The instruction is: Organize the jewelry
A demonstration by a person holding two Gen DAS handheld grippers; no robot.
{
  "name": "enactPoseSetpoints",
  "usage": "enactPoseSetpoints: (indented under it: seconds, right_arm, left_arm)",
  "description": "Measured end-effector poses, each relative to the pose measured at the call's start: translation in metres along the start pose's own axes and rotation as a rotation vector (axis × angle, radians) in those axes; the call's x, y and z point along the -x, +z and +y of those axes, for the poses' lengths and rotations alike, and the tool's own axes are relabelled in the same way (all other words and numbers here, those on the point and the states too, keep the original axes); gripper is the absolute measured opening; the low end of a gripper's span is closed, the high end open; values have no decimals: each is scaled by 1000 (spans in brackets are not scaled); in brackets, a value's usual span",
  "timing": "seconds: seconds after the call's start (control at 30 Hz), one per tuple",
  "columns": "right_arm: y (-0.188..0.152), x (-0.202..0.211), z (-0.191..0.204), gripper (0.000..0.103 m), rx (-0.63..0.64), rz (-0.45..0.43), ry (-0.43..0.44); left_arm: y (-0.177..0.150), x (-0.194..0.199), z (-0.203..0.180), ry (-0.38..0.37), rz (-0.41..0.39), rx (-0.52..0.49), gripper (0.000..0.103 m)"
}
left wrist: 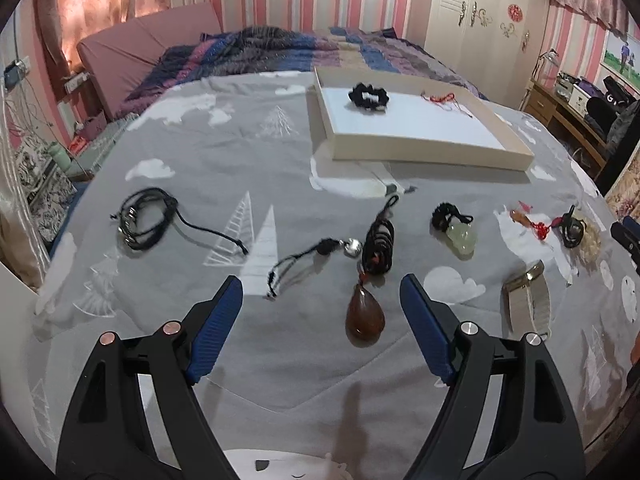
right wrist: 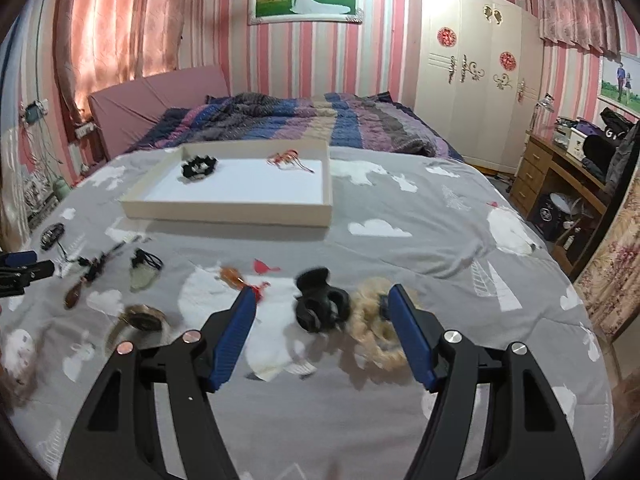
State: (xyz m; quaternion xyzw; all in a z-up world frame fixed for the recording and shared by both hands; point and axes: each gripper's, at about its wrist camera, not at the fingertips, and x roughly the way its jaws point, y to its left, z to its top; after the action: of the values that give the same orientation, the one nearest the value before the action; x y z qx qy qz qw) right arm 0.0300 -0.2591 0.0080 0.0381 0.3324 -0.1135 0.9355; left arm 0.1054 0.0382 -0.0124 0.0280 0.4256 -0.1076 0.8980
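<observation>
Left gripper point(left wrist: 322, 292) gapes over the amber pendant point(left wrist: 365, 316); only the right view shows the right gripper point(right wrist: 322, 306), also spread, near what looks like a black clip point(right wrist: 320, 306)

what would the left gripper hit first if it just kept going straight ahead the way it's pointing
Most likely the amber teardrop pendant, lying on the grey bedspread between the open fingers of the left gripper. Its coiled black cord lies just beyond. Depth is hard to judge through the fisheye.
</observation>
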Motion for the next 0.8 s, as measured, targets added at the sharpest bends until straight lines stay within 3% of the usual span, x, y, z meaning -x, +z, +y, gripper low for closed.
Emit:
enactPoseSetpoints:
  seconds: [0.3,0.8]
  right_arm:
    - [-21,-22,-7,69,-29,111,2]
    - [13,-64,19,68,75,124,73]
  left_arm:
    - [-5,-8,-7,-4,9,5,80]
    - [27,-59,-43,-32,83,-74,76]
